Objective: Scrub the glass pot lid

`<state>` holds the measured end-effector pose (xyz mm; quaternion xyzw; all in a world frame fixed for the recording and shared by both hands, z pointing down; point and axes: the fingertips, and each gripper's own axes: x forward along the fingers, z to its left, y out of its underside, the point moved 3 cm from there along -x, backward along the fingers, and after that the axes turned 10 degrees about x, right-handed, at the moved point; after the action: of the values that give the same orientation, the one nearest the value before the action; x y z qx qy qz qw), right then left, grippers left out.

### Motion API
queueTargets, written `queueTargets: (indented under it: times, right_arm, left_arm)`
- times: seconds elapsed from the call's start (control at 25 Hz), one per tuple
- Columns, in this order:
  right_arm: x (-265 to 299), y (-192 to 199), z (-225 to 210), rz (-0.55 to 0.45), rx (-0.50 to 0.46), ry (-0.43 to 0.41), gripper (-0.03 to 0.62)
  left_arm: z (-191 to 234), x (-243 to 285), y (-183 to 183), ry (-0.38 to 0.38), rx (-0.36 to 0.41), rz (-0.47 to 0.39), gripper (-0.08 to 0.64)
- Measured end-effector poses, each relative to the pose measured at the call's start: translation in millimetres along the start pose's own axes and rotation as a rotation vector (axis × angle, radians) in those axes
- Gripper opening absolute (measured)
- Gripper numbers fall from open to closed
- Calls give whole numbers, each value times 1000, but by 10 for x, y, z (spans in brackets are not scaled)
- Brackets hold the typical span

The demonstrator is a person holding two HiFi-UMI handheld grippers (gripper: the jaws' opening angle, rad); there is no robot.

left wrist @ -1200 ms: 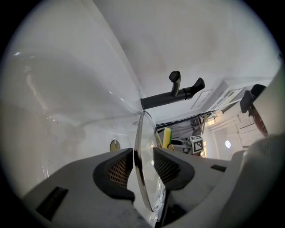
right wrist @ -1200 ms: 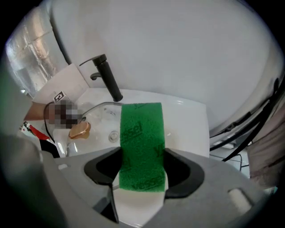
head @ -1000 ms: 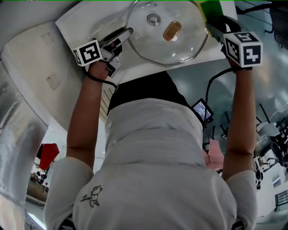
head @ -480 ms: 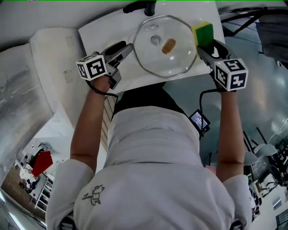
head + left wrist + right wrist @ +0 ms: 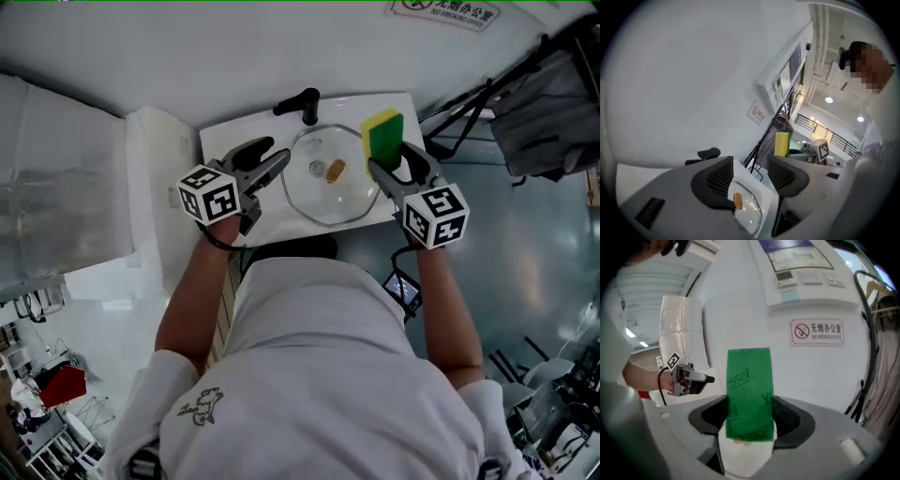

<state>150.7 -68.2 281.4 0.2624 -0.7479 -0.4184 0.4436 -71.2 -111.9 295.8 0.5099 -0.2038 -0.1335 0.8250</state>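
Observation:
The glass pot lid [image 5: 349, 199] lies in the white sink [image 5: 225, 148], its orange knob [image 5: 335, 172] facing up. Raised above the sink's left side, my left gripper [image 5: 272, 157] is open and holds nothing. In the left gripper view the lid [image 5: 749, 212] shows far below, between the spread jaws of the left gripper [image 5: 752, 171]. My right gripper [image 5: 392, 159] hangs over the sink's right edge, shut on a green and yellow sponge [image 5: 382, 139]. In the right gripper view the sponge [image 5: 749, 394] stands upright, clamped by the right gripper [image 5: 750, 420], and hides most of the lid.
A black faucet [image 5: 302, 103] stands at the sink's back edge. A plastic-wrapped white unit [image 5: 66, 178] sits to the left. On the right are a black stand with hanging cloth [image 5: 544, 103], a no-smoking sign [image 5: 817, 331] and a wall panel [image 5: 799, 266].
Both grippers have risen well above the sink, so the lid now looks smaller and farther below. The left gripper has rolled. The sponge stays in the right gripper.

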Motion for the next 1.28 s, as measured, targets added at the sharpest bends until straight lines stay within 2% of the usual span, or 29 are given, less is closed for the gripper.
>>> queueTargets:
  times: [0.24, 0.4, 0.48, 0.68, 0.88, 1.12, 1.28]
  right_arm:
    - [-291, -522, 383, -117, -47, -41, 291]
    - [-384, -695, 483, -161, -70, -57, 291]
    - [-427, -728, 513, -173, -72, -63, 291]
    - [-554, -758, 562, -191, -71, -81, 291]
    - [-735, -724, 761, -201, -80, -87, 291]
    - [-875, -612, 1135, -215, -89, -79, 291]
    - [-906, -451, 1531, -201, -92, -72, 291]
  left_arm:
    - [-535, -88, -446, 13, 107, -52, 164]
    - [-684, -162, -687, -16, 179, -92, 36]
    - [-753, -222, -752, -31, 198, -102, -2]
    - [-935, -380, -856, -47, 214, -128, -2]
    - [-1119, -627, -928, -38, 262, -153, -2]
    - [-1208, -972, -860, -31, 290, -160, -2]
    - [-1340, -1399, -752, -26, 316, -156, -2]
